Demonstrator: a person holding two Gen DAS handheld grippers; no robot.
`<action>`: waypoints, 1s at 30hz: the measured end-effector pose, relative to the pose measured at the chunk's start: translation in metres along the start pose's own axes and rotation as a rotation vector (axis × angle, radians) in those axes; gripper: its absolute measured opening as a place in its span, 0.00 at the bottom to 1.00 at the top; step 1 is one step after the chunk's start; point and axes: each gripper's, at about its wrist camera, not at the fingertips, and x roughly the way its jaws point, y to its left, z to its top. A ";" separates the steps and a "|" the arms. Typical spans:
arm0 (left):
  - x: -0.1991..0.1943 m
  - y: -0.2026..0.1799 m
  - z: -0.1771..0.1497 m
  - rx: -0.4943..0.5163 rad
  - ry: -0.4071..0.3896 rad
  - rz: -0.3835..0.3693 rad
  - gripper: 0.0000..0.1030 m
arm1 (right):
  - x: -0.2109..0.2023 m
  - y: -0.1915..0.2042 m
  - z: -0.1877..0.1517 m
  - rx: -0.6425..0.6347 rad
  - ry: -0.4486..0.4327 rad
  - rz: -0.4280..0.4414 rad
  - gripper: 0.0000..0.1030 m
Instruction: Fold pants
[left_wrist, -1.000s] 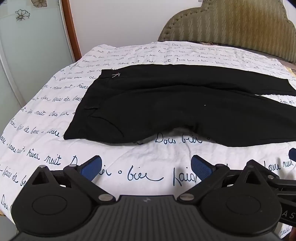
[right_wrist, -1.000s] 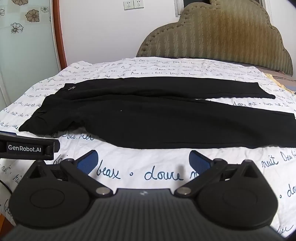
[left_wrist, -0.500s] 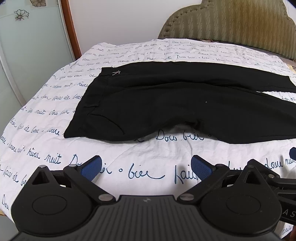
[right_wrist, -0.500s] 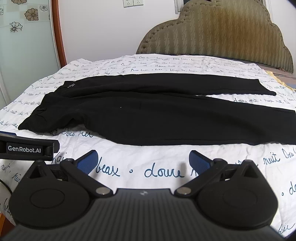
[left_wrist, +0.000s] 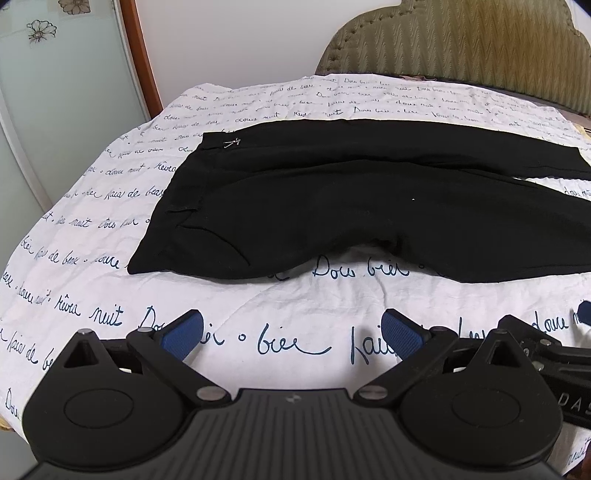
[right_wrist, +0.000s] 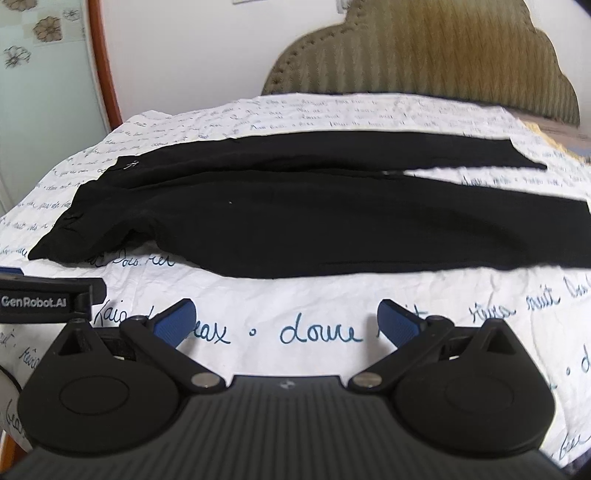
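Nearest the left wrist camera, the left hand-held gripper (left_wrist: 291, 330) hung over the bed with its blue-padded fingers (left_wrist: 183, 329) spread wide apart and nothing between them. The right hand-held gripper (right_wrist: 284, 321) was likewise held with its fingers well apart and empty, above the near strip of the bedsheet (right_wrist: 325, 295), which was white and covered in dark blue handwritten script. At the left edge of the right wrist view a black bar lettered "GenRobot.AI" (right_wrist: 44, 301), part of the left gripper, showed just beside the right one.

Beyond both grippers, and apart from them, the black pants (left_wrist: 332, 210) lay flat across the bed, waistband toward the left and legs running off to the right. The two legs (right_wrist: 369, 236) lay side by side, the nearer one broader in view, the farther one (right_wrist: 369, 151) narrower, with a gap of sheet opening between them near the cuffs. A small silver mark (left_wrist: 232, 142) showed near the waistband's far corner.

Farther back stood an olive padded headboard (left_wrist: 461, 40) against a white wall, with a wood-framed frosted glass panel (left_wrist: 55, 110) at the left. The right wrist view was slightly blurred.
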 end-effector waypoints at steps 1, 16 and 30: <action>0.000 0.000 0.000 -0.001 0.001 -0.001 1.00 | 0.001 -0.002 0.000 0.013 0.006 0.005 1.00; 0.001 0.000 -0.001 0.002 0.000 -0.003 1.00 | 0.007 -0.006 -0.001 0.051 0.039 0.003 1.00; 0.002 0.001 -0.002 0.000 0.006 -0.007 1.00 | 0.010 -0.006 -0.003 0.051 0.046 -0.002 1.00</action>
